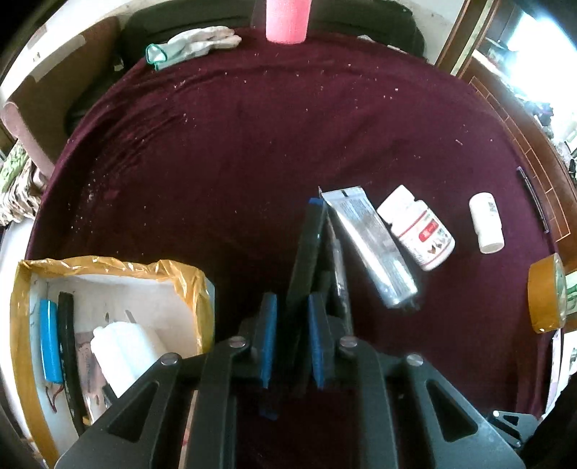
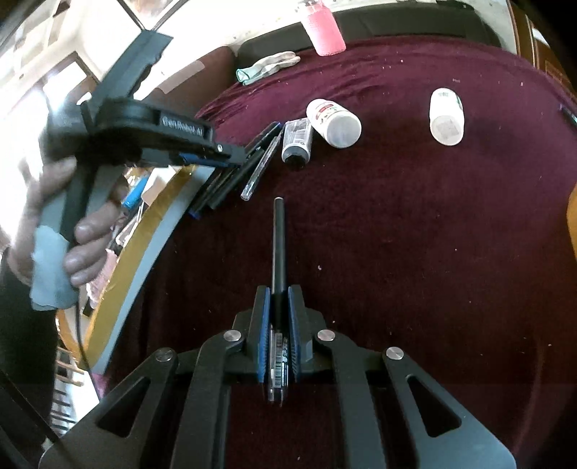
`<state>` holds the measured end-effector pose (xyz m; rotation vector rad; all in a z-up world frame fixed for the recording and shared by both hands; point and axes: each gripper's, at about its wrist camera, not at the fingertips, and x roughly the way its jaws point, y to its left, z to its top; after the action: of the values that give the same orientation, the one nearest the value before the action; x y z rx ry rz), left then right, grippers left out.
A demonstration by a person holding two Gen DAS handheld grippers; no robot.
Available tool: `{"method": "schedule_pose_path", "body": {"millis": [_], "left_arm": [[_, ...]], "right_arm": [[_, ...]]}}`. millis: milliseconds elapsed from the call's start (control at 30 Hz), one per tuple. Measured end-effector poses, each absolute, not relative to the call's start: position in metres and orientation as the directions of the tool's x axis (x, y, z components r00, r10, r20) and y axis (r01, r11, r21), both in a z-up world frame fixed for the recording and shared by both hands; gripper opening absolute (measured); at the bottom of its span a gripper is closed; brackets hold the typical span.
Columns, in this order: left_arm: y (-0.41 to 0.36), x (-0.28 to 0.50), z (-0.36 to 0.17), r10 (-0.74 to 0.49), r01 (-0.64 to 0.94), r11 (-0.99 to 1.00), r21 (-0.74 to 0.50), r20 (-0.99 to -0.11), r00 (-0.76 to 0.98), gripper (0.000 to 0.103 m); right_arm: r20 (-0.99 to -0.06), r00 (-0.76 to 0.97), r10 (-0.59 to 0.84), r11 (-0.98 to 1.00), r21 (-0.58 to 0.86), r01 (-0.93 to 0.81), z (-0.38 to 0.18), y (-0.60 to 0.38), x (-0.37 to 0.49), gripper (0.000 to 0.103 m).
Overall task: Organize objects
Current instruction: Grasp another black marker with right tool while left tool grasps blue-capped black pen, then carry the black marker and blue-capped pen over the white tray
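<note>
My left gripper (image 1: 293,303) is shut on a dark pen with a blue end (image 1: 306,252). The pen slants up between the blue pads, just right of the white box with yellow tape on its rim (image 1: 108,265). From the right wrist view, a hand holds the left gripper (image 2: 236,155) over several pens (image 2: 230,180) beside the box rim (image 2: 151,223). A clear pen (image 2: 261,169) lies alongside them. My right gripper (image 2: 279,314) is shut on a black pen (image 2: 278,245) that points forward, low over the maroon cloth.
On the cloth lie a silver tube (image 1: 371,245), a red-labelled white bottle (image 1: 418,227) and a plain white bottle (image 1: 487,222). A tape roll (image 1: 544,292) sits at the right edge. A pink bottle (image 1: 287,20) and a glove (image 1: 194,43) are at the far edge. The box holds a blue cylinder (image 1: 50,342) and a white bottle (image 1: 122,346).
</note>
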<state>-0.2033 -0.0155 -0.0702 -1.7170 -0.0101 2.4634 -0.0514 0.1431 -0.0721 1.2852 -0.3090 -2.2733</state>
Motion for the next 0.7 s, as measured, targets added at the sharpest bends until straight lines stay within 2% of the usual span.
{"method": "schedule_pose_path", "body": {"millis": [267,433,533,700], "left_arm": [[-0.020,-0.210,-0.077,0.154,-0.136,-0.984,-0.116,-0.936,-0.315,0.015],[-0.010,-0.205,-0.077,0.092,-0.158,-0.986,-0.042,-0.942,-0.324,0.015],[-0.008,-0.199,-0.077,0.066,-0.142,-0.990,-0.020,-0.944,-0.324,0.012],[-0.010,-0.166,-0.069,0.086,-0.101,-0.993,-0.057,-0.949,-0.303,0.012]], "right_arm": [[-0.722,-0.420,-0.550,-0.835,0.454,0.311,-0.073,0.145,-0.055,0.006],[-0.723,-0.421,-0.548,-0.836,0.453,0.310,-0.073,0.145,-0.056,0.006],[-0.727,-0.425,-0.540,-0.841,0.441,0.313,-0.073,0.144,-0.056,0.006],[-0.733,-0.431,-0.527,-0.849,0.422,0.319,-0.071,0.144,-0.057,0.006]]}}
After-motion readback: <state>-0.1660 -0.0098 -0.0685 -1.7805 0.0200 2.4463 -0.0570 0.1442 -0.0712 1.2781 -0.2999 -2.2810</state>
